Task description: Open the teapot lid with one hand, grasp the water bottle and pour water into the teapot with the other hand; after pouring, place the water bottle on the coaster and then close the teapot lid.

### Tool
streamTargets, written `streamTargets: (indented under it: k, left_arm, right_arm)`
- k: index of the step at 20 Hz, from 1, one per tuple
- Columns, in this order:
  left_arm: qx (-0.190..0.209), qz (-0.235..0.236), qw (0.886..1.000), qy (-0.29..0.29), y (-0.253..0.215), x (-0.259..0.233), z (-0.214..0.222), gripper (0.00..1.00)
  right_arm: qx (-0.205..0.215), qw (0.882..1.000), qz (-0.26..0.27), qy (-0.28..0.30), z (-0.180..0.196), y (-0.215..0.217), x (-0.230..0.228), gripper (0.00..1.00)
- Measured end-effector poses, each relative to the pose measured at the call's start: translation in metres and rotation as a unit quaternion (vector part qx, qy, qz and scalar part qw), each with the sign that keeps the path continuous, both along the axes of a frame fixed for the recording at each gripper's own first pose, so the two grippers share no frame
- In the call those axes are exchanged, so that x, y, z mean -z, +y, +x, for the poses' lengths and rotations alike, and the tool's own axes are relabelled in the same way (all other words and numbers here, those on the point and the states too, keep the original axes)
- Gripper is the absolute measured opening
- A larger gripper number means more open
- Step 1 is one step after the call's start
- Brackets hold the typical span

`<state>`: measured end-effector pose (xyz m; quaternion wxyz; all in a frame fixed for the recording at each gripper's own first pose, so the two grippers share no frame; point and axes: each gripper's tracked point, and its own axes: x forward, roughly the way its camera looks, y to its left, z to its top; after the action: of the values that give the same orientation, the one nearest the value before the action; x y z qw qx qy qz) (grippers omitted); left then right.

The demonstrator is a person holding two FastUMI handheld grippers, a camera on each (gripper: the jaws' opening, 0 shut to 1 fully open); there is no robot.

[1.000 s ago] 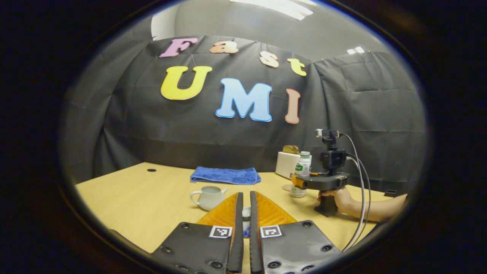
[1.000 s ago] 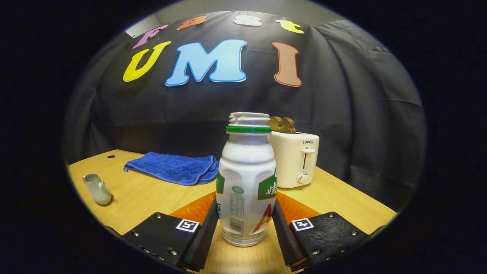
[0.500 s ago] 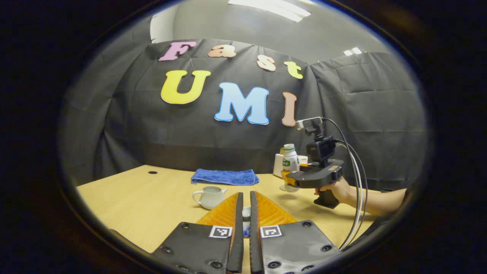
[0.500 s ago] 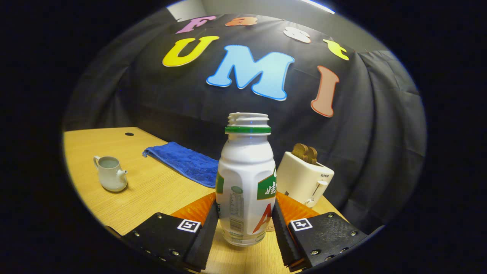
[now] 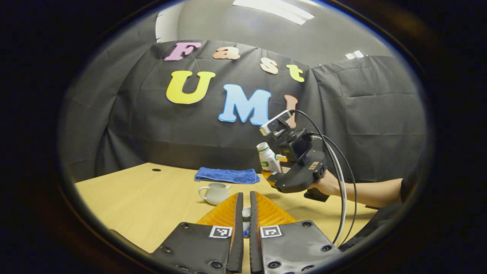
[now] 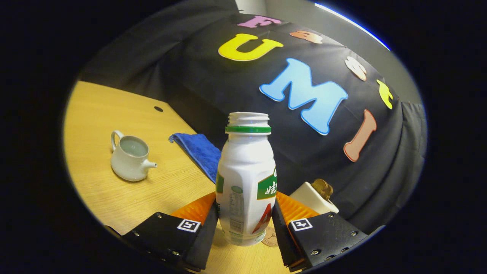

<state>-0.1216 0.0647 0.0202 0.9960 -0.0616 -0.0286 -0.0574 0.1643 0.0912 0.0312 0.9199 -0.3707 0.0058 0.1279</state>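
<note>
Wooden table (image 5: pixel 144 198) under everything, taken as the landmark. Blue towel (image 5: pixel 227 175) folded at the table's far edge, against the booth wall. White toaster (image 6: pixel 314 198) also toward the far edge, with brown slices poking out of the top. Right gripper (image 6: pixel 245 224) raised above the table and tilted, gripped by a person's hand (image 5: pixel 327 183), with cables trailing back from the handle. Clamped between both of its fingers (image 6: pixel 207 228): white water bottle (image 6: pixel 246 179), uncapped, green ring at the neck, lifted clear of the table and leaning toward the teapot. White teapot (image 6: pixel 130 158) upright near the table's middle, lid off, mouth open, spout pointing toward the bottle side. Left gripper (image 5: pixel 243 219) low over the near part of the table, fingers nearly closed on a small white lid (image 5: pixel 246 213) pinched between the tips. Round coaster (image 6: pixel 271 238) flat on the table, just below the lifted bottle.
</note>
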Motion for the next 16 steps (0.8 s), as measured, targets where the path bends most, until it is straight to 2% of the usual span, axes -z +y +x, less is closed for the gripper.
streamTargets:
  k: [3, 7, 16]
  left_arm:
    - [-0.007, 0.003, 1.000, -0.002, 0.006, 0.001, -0.005, 0.17]
    - [-0.018, 0.001, 1.000, 0.003, 0.017, 0.006, -0.011, 0.12]
    - [-0.024, 0.014, 1.000, 0.009, 0.019, 0.012, -0.011, 0.13]
  right_arm:
    - [-0.015, 0.998, -0.067, -0.011, 0.001, 0.016, 0.006, 0.71]
    - [-0.030, 0.988, -0.144, -0.037, 0.002, 0.031, 0.013, 0.71]
    - [-0.046, 0.952, -0.287, -0.093, 0.014, 0.055, 0.012, 0.71]
